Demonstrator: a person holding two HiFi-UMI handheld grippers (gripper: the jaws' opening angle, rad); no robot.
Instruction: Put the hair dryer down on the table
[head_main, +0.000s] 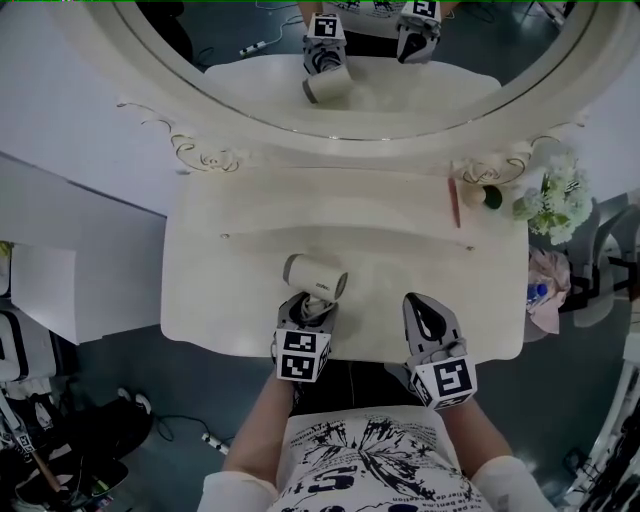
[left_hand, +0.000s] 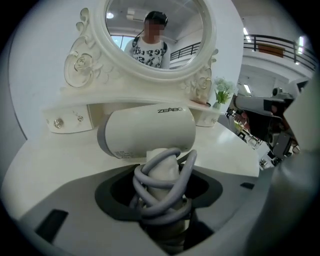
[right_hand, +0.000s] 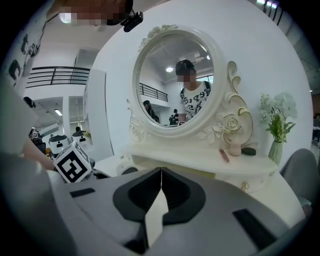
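Note:
The cream hair dryer (head_main: 315, 275) is over the front left part of the white dressing table (head_main: 240, 290), its barrel lying crosswise. I cannot tell whether it touches the top. My left gripper (head_main: 312, 300) is shut on its handle, which has a grey cord (left_hand: 162, 185) wound round it. In the left gripper view the dryer's barrel (left_hand: 150, 131) fills the middle, just past the left gripper (left_hand: 162, 195). My right gripper (head_main: 422, 305) is at the table's front edge to the right, shut and empty. In its own view, the right gripper (right_hand: 161, 172) has its jaws meeting at the tips.
An oval mirror (head_main: 350, 60) in an ornate frame stands at the back. Its raised shelf (head_main: 400, 185) holds a pink stick (head_main: 453, 202), a dark round thing (head_main: 492, 196) and a vase of white flowers (head_main: 555, 200). The table's front edge (head_main: 350, 355) lies under both grippers.

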